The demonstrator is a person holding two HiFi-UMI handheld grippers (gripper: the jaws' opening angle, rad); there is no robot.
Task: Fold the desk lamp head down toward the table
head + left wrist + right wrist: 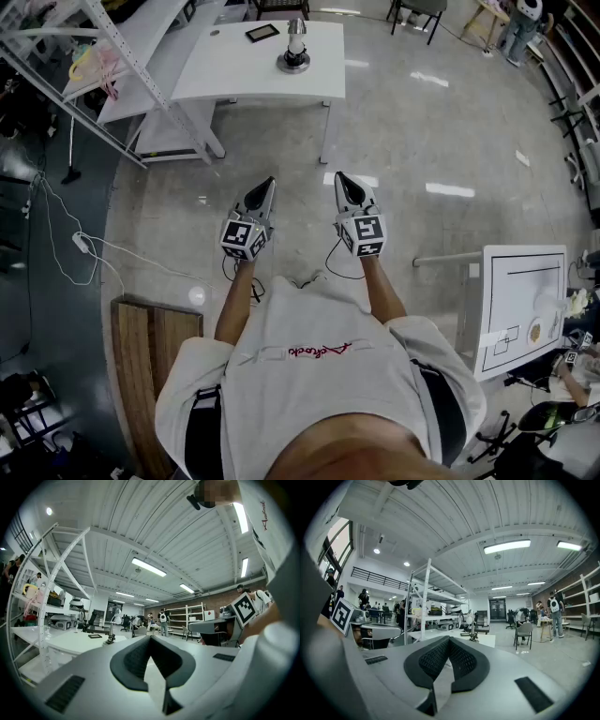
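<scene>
The desk lamp [295,47] stands on a white table [234,75] far ahead of me, its head upright over a round dark base. In the left gripper view the lamp [110,638] is small and distant, as is the lamp [472,634] in the right gripper view. My left gripper [269,185] and right gripper [340,178] hover side by side over the floor, well short of the table, pointing toward it. Both are shut with nothing between their jaws, as the left gripper [151,642] and right gripper [449,642] show in their own views.
A black tablet [262,33] lies on the table near the lamp. A metal shelving rack [122,56] stands to the left, with cables [84,246] on the floor. A wooden board [155,366] is near my left, another white table [520,305] at right. People stand in the distance.
</scene>
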